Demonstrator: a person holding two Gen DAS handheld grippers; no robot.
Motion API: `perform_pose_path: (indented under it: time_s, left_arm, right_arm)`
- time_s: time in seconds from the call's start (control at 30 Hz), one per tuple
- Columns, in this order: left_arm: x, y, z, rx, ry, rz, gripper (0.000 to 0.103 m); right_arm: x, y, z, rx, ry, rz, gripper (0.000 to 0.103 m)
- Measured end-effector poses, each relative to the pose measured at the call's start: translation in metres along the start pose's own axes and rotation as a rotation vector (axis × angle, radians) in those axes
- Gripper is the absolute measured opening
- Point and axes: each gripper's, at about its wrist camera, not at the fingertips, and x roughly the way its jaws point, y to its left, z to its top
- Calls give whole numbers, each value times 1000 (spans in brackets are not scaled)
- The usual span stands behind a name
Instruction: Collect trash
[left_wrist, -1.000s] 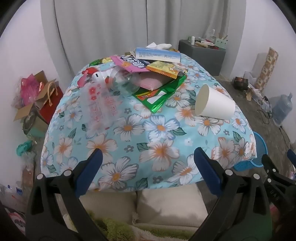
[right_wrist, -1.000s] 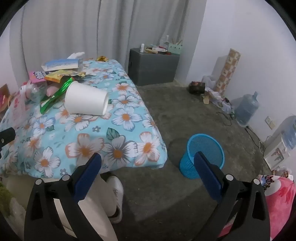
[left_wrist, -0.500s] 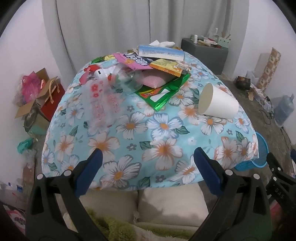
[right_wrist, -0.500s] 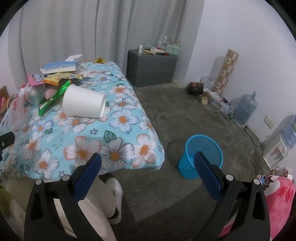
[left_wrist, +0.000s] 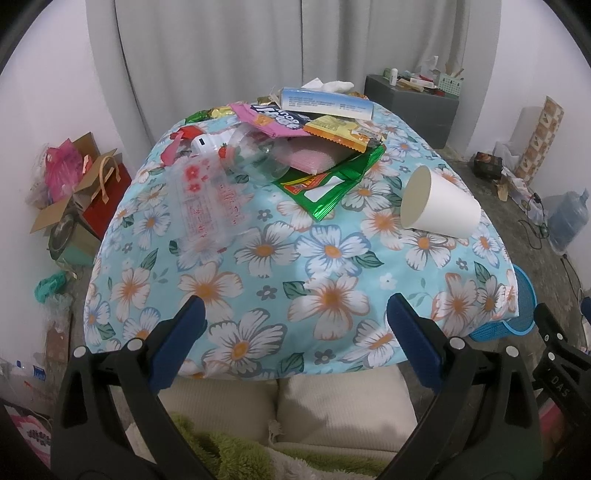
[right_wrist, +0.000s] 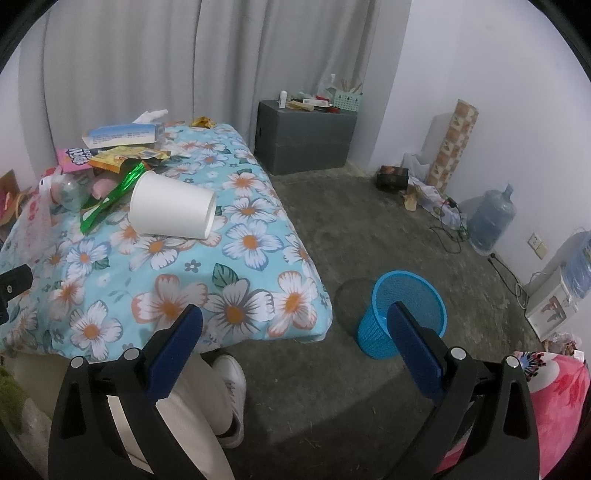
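Presently, table with flowered blue cloth (left_wrist: 332, 254): one white paper cup (left_wrist: 439, 210) lying on its side near the right edge, apart from the other litter. Far end of the table: green foil wrapper (left_wrist: 332, 184), clear plastic bottle (left_wrist: 255, 155), pink snack packet (left_wrist: 273, 120), yellow packet (left_wrist: 343, 131), long blue-and-white box (left_wrist: 327, 103), stacked and overlapping. Clear printed bag (left_wrist: 210, 203), flat on the cloth, left of the green foil wrapper. Floor, right of the table: blue mesh basket (right_wrist: 406, 310), upright. Left gripper (left_wrist: 295, 325): jaws spread wide, holding nothing, at the near table edge. Right gripper (right_wrist: 295, 332): jaws wide apart, holding nothing, over the floor between table and basket.
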Motion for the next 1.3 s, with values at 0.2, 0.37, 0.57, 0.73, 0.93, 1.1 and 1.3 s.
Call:
perform_pose_path:
  time_s: [0.2, 0.37, 0.57, 0.73, 0.93, 1.1, 1.3]
  left_arm:
    - [0, 0, 0, 1, 0, -1, 94]
    - [0, 1, 0, 0, 1, -2, 95]
    - [0, 1, 0, 1, 3, -1, 95]
    - [0, 4, -1, 1, 6, -2, 95]
    - [0, 4, -1, 2, 7, -2, 95]
    - [0, 4, 0, 2, 8, -2, 94]
    - [1, 7, -5, 1, 12, -2, 95]
  right_arm:
    - [1, -1, 0, 2, 0, 1, 97]
    - [0, 4, 2, -1, 0, 7, 97]
    - [1, 3, 2, 0, -1, 7, 97]
    - [1, 4, 2, -1, -2, 9, 97]
    - [2, 2, 1, 1, -3, 9, 97]
    - [3, 7, 0, 9, 4, 26, 97]
    - [4, 7, -1, 12, 6, 29, 97]
